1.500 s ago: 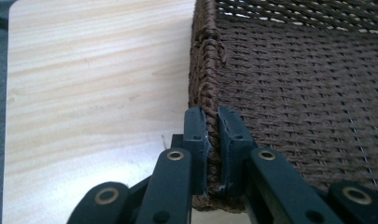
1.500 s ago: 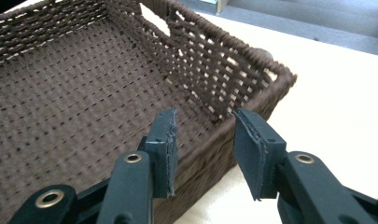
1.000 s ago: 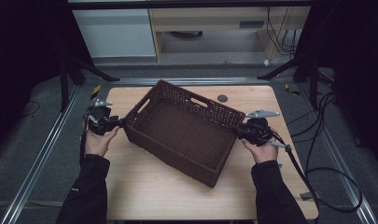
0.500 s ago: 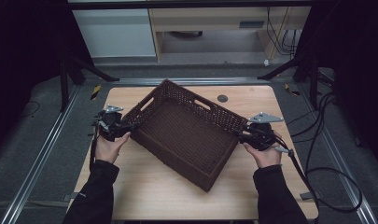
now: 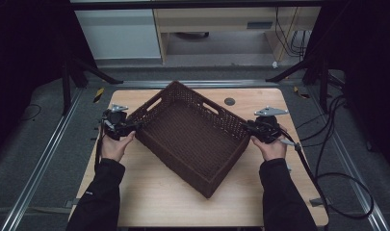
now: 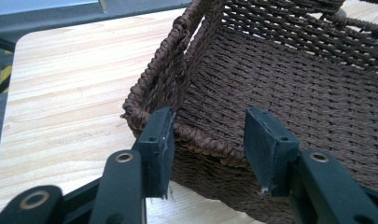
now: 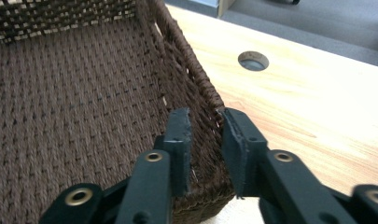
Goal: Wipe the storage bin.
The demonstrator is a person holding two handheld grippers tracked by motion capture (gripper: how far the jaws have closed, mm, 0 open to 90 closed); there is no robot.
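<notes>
A dark brown woven basket (image 5: 202, 103) lies empty and turned diagonally on the wooden table. My left gripper (image 5: 137, 126) is at its left corner. In the left gripper view the jaws (image 6: 210, 116) stand wide astride the rim (image 6: 200, 142), one pad outside and one inside. They have just closed a little, and the inner pad is clear of the weave. My right gripper (image 5: 244, 127) is at the basket's right wall. In the right gripper view its jaws (image 7: 206, 114) have just been closing and pinch the wall (image 7: 196, 88) between them.
The table (image 5: 159, 202) has a round hole (image 5: 229, 101) behind the basket, also seen as a hole (image 7: 253, 60) beside the wall. Cables (image 5: 327, 159) trail off the right side. Metal rails (image 5: 43, 159) flank the table, and a cabinet stands at the back.
My left gripper has come in from the table's left edge to the basket's corner. The basket has shifted slightly to the right and away. The right hand has barely moved.
</notes>
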